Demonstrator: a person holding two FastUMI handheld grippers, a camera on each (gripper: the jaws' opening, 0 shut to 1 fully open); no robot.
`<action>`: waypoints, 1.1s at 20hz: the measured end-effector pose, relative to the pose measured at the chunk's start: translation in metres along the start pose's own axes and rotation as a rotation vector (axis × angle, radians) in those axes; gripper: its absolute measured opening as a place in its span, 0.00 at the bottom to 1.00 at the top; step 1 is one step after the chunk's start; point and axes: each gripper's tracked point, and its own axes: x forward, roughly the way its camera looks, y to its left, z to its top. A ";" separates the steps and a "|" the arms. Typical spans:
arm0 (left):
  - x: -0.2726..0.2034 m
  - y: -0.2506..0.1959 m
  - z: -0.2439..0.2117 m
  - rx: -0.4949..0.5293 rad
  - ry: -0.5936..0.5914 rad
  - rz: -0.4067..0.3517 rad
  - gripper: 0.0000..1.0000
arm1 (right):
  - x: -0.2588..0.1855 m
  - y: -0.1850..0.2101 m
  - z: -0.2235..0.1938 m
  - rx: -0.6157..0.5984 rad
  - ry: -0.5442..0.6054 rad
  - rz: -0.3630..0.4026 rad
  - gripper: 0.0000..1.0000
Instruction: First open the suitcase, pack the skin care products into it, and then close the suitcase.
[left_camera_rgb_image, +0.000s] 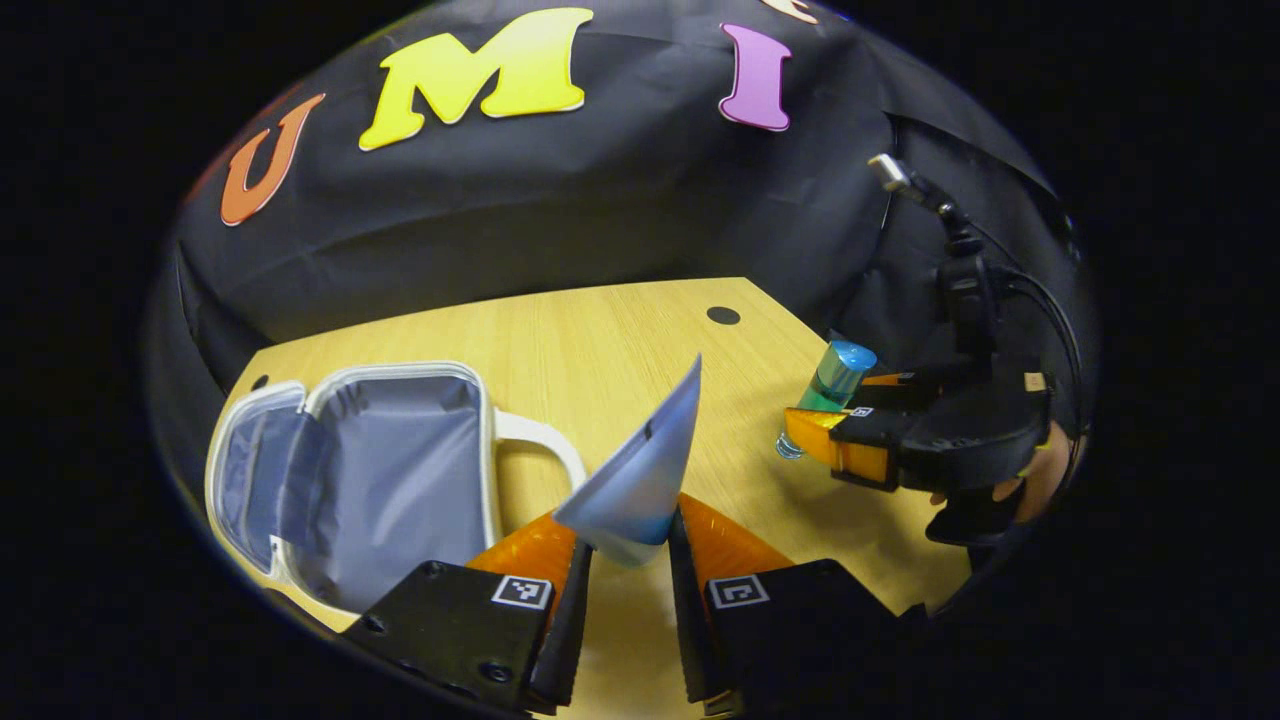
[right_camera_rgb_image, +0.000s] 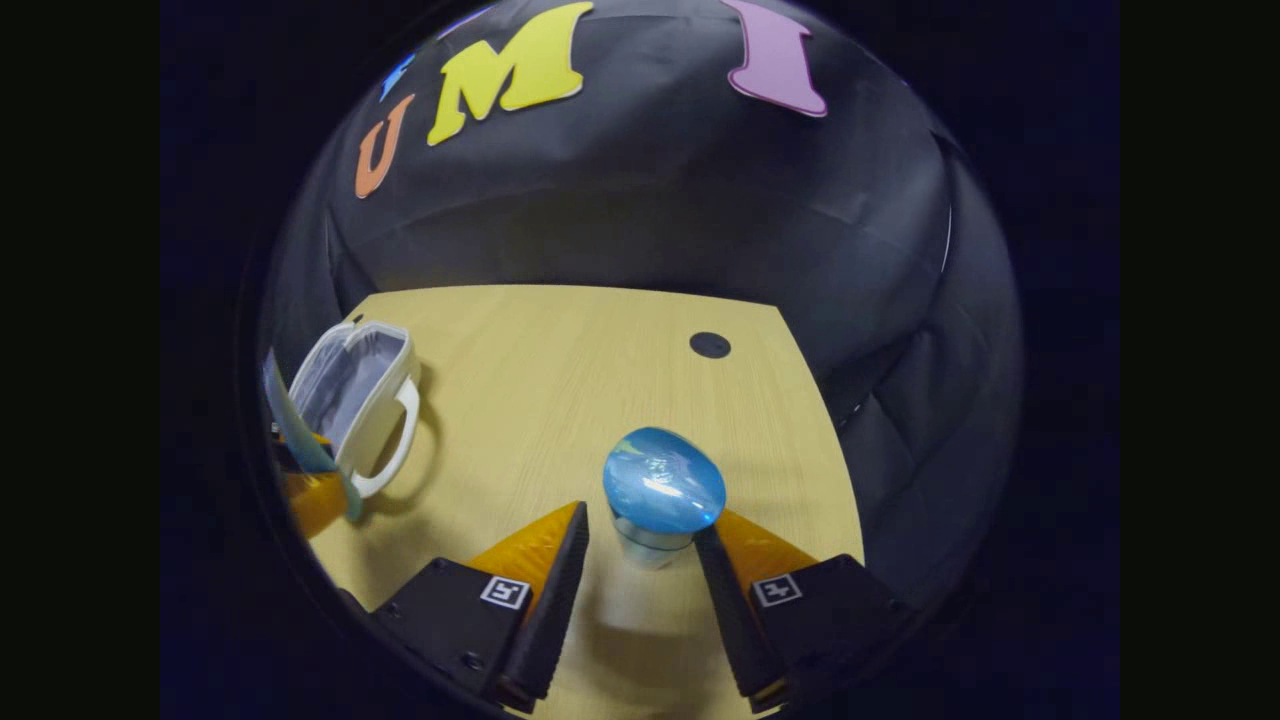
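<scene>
The left gripper (left_camera_rgb_image: 627, 545) clamps a pale blue tube (left_camera_rgb_image: 640, 470) above the tabletop's (left_camera_rgb_image: 600, 340) near edge. The open suitcase (left_camera_rgb_image: 360, 470), grey-lined, lies toward the left edge. The right gripper (right_camera_rgb_image: 650, 545) grasps a blue-capped bottle (right_camera_rgb_image: 662, 480) near the right edge.

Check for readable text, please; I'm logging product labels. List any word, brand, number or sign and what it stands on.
tube, in the left gripper: no print legible.
bottle, between the right gripper fingers: none legible.
suitcase: none.
square markers on the grippers: coded patterns, not words.
</scene>
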 end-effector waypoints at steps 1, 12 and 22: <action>-0.008 0.008 0.002 0.007 -0.008 0.010 0.43 | 0.002 -0.003 -0.004 0.006 0.008 -0.019 0.62; -0.032 0.130 -0.001 -0.081 -0.008 0.106 0.42 | -0.074 0.023 -0.024 0.093 0.012 -0.073 0.35; 0.013 0.196 -0.089 -0.211 0.339 0.134 0.43 | -0.130 0.066 -0.019 0.073 -0.027 -0.081 0.31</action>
